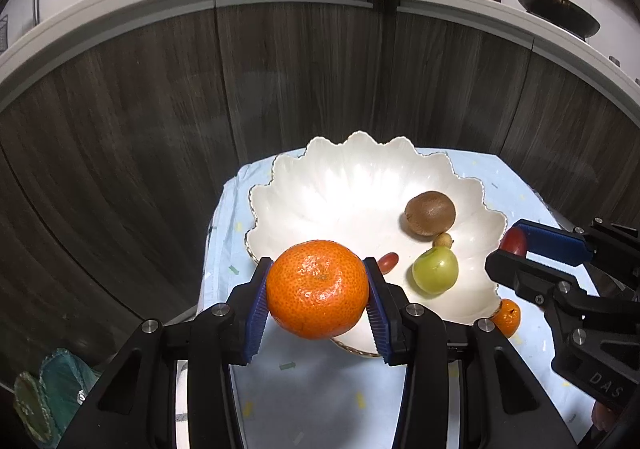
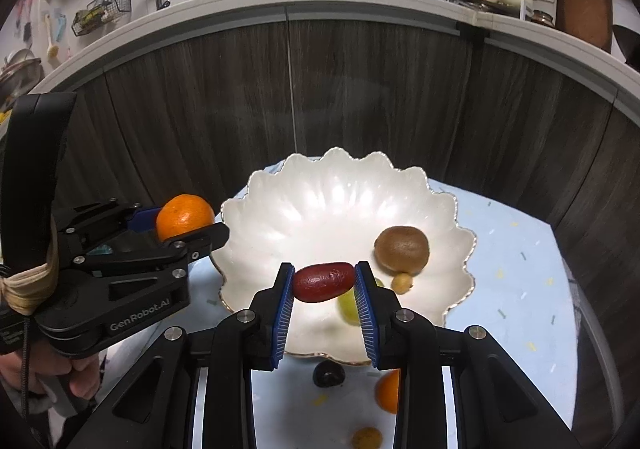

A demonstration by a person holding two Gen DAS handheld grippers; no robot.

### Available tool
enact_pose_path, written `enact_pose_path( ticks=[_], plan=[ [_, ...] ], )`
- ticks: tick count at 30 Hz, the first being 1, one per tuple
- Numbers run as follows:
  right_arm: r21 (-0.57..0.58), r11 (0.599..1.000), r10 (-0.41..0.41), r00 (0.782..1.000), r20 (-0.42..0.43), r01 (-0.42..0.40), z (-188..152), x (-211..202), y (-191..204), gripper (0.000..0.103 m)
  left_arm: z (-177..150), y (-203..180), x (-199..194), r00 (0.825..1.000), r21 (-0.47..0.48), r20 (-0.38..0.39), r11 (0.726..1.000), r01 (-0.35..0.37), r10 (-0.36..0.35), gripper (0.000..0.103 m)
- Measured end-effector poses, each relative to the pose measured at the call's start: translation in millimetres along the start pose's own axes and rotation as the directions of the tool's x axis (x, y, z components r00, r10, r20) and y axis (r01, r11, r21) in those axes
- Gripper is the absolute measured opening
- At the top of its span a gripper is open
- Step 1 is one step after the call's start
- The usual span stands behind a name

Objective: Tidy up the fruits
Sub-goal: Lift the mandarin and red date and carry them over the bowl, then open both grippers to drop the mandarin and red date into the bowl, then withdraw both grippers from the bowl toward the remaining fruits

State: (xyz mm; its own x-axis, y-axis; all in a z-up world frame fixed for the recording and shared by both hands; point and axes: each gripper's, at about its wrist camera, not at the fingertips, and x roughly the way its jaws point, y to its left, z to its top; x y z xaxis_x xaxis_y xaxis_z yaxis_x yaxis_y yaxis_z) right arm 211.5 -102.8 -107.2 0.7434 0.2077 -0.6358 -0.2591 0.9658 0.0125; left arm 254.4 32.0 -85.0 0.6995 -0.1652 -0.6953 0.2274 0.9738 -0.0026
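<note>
Left wrist view: left gripper (image 1: 317, 291) clamped on one large mandarin (image 1: 317, 289), blue pads (image 1: 256, 313) pressed to both its sides, held above the near rim of the single scalloped white bowl (image 1: 352, 177). Beyond the jaws, inside the bowl: one brown kiwi (image 1: 429, 213), one green grape-like fruit (image 1: 435, 269), one tiny tan fruit (image 1: 444, 239) between those two, and one small red date (image 1: 388, 262) just right of the held mandarin. To the right of the jaws, the right gripper (image 1: 516, 249) at the bowl's edge, and one small mandarin (image 1: 507, 317) on the pale blue cloth (image 1: 320, 389) beside the bowl.

Right wrist view: right gripper (image 2: 324, 283) closed on one dark red date (image 2: 323, 282), gripped end to end over the bowl's near part. Below the jaws, on the cloth: one dark fruit (image 2: 328, 373), the small mandarin (image 2: 388, 391), and one yellowish fruit (image 2: 366, 437). Far left of the jaws, the left gripper (image 2: 188, 225) with its mandarin (image 2: 185, 216).
</note>
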Motion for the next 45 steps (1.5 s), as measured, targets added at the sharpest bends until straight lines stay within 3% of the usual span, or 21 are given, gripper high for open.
enact_pose_path(
  ticks=[20, 22, 24, 35, 38, 45],
  plan=[
    [0.005, 0.999, 0.051, 0.994, -0.100, -0.051, -9.5, 38.0, 6.5, 0.032, -3.1, 10.6, 45.0, 0.996, -0.010, -0.077, 0.999, 0.052, -0.052, 0.044],
    [0.003, 0.998, 0.057, 0.992, -0.111, -0.057, -9.1, 40.8, 8.0, 0.032, -4.7, 11.9, 45.9, 0.996, -0.012, -0.079, 0.999, 0.048, -0.049, 0.048],
    [0.008, 0.998, 0.058, 0.991, -0.119, -0.058, -9.0, 42.5, 7.6, 0.033, -5.2, 13.6, 44.1, 0.997, -0.015, -0.066, 0.999, 0.043, -0.044, 0.063],
    [0.044, 0.999, 0.001, 0.996, -0.084, 0.003, -11.5, 28.2, -3.5, 0.076, -3.3, 14.2, 28.2, 1.000, -0.018, -0.020, 1.000, 0.005, -0.006, 0.089],
    [0.044, 0.999, -0.019, 0.998, -0.066, 0.022, -12.4, 19.9, -4.3, 0.081, -2.9, 10.9, 22.1, 1.000, -0.011, -0.008, 1.000, -0.005, 0.005, 0.094],
    [0.056, 0.997, -0.042, 0.998, -0.042, 0.044, -14.4, 2.4, -9.9, 0.082, -2.8, 2.4, 4.7, 1.000, 0.004, 0.016, 1.000, -0.021, 0.021, 0.097]
  ],
)
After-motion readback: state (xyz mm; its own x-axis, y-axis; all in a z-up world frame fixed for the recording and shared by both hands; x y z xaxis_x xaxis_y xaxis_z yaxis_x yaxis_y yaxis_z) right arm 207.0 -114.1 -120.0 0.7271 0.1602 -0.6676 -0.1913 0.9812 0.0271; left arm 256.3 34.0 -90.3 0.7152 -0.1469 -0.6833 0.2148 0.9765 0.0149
